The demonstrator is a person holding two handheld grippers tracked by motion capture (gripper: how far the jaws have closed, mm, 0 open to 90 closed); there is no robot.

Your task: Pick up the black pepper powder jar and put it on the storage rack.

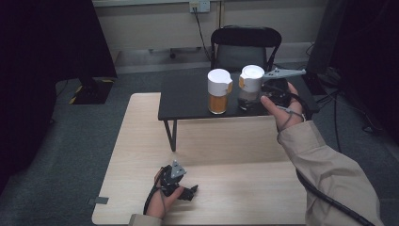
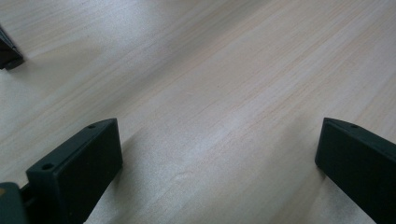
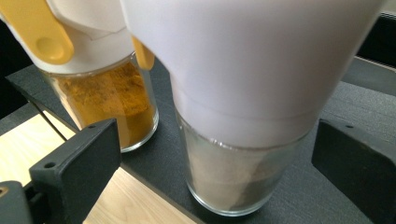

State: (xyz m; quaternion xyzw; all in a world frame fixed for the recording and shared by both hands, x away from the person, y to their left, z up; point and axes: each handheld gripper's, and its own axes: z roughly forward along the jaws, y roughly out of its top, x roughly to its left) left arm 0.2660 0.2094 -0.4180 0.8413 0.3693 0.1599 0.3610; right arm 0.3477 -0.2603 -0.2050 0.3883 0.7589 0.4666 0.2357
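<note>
- From the high view you look forward and down over the wooden table (image 1: pixel 226 188) toward the black side table (image 1: pixel 188 101).
- Your left gripper view sits close above the wood (image 2: pixel 210 70), looking down on it.
- Your right gripper view faces two spice jars (image 3: pixel 243 140) at very close range; the high view shares them (image 1: pixel 249 87).

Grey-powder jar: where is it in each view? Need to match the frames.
High view: grey jar on the black table, upper middle, right of the orange jar, just ahead of the right gripper.
Right gripper view: centre, close up, grey jar between the open fingers, not gripped.
Left gripper view: not in it; wooden tabletop.
Shared landmark: the orange jar, left of the grey jar in both.
</note>
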